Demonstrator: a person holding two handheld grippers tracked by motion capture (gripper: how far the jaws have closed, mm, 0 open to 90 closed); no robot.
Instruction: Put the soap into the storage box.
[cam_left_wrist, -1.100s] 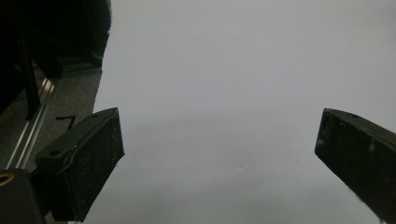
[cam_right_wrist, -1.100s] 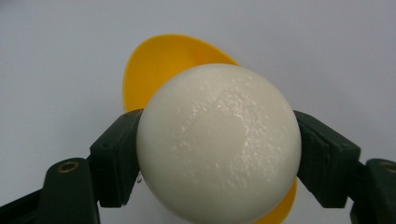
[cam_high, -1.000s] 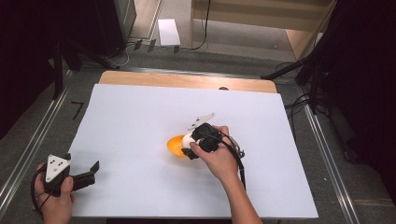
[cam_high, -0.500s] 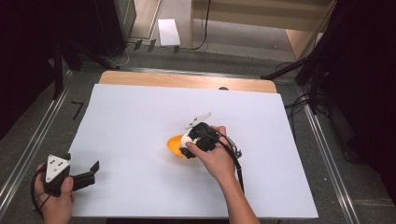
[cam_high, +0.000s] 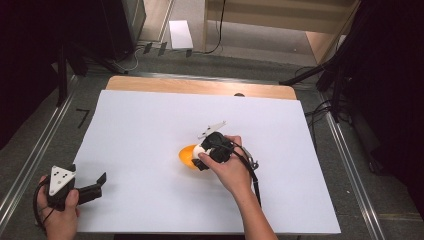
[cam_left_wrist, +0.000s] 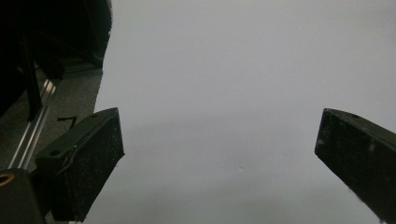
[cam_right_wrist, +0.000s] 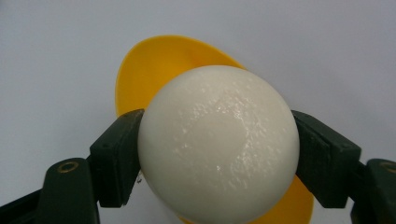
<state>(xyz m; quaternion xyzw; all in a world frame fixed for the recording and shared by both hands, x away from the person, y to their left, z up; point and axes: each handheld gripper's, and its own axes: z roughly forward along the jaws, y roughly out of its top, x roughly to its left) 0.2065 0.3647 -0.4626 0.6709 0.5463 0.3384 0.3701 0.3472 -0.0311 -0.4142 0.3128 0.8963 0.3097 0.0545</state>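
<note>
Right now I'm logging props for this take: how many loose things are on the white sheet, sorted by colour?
White: 1, the ball held in the right tongs
Yellow-orange: 1, the dish behind it
Total: 2

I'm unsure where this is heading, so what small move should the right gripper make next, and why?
Probably lower the white ball into the yellow bowl. The right gripper is shut on the ball, directly over the bowl on the white sheet; only then open the fingers.
</note>
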